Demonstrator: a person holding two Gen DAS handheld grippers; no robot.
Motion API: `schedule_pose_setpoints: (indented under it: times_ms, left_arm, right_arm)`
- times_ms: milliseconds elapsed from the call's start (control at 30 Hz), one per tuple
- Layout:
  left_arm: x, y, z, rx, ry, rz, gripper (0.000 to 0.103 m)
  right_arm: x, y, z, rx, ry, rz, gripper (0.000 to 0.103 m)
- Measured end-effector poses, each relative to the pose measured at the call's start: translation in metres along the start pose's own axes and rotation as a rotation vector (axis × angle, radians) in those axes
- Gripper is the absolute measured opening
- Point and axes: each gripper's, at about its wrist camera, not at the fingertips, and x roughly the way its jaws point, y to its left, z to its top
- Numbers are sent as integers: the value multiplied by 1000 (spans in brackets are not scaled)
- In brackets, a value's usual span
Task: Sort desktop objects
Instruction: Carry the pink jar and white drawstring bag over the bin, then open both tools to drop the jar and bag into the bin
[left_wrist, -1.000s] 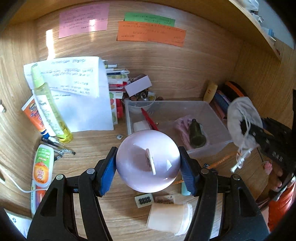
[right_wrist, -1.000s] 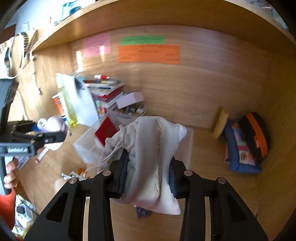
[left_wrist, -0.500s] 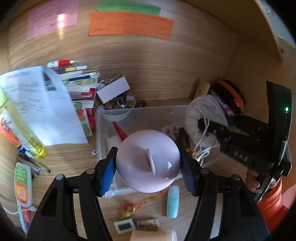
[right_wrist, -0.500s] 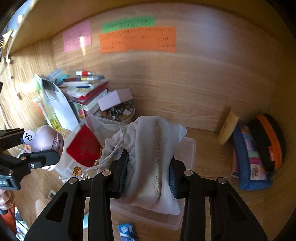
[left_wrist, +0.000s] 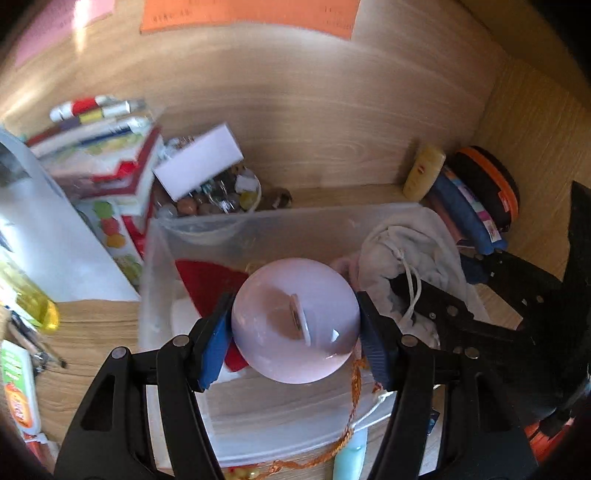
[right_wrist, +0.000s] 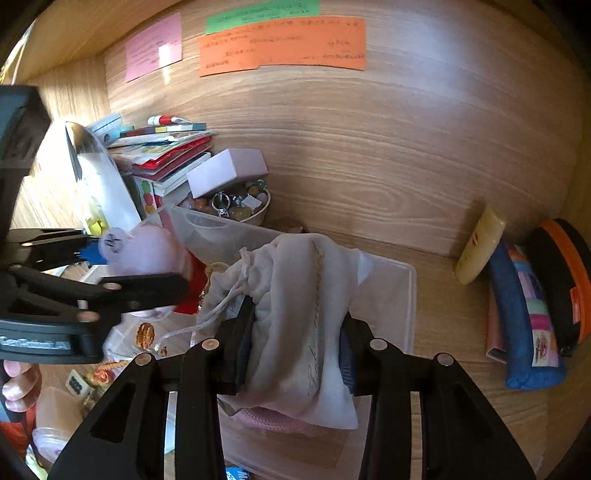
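My left gripper (left_wrist: 295, 325) is shut on a round pale pink ball-shaped object (left_wrist: 295, 321) and holds it above the clear plastic bin (left_wrist: 155, 258). It also shows in the right wrist view (right_wrist: 147, 251). My right gripper (right_wrist: 295, 339) is shut on a white drawstring cloth pouch (right_wrist: 299, 302), held over the right half of the same bin (right_wrist: 402, 295). The pouch also shows in the left wrist view (left_wrist: 413, 254). A red item (left_wrist: 207, 277) and a pink item (right_wrist: 273, 421) lie in the bin.
A stack of booklets (left_wrist: 99, 162), a bowl of trinkets (right_wrist: 236, 206) with a white box (right_wrist: 225, 170) on it stand behind the bin. A yellow tube (right_wrist: 480, 243), blue pouch (right_wrist: 524, 317) and black-orange case (right_wrist: 561, 280) are at the right. Small items lie in front.
Both grippers have moved forward and inward, from beside the bin to above it, each still holding its object. The two grippers are now close together.
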Motion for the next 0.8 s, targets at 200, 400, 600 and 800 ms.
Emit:
schedule_pose_setpoints:
  times_ms: [200, 400, 600, 800]
  left_arm:
    - [2, 6, -1, -11, 10, -41, 63]
    - [2, 5, -3, -6, 2, -40, 64]
    - [-4, 3, -4, 3, -27, -11, 73]
    - [-17, 2, -4, 2, -42, -49, 76]
  right_arm:
    - [1, 8, -4, -54, -17, -68, 47]
    - [0, 8, -6, -64, -27, -119, 72]
    - [0, 7, -5, -70, -25, -138, 81]
    - [-1, 4, -2, -52, 17, -122, 82]
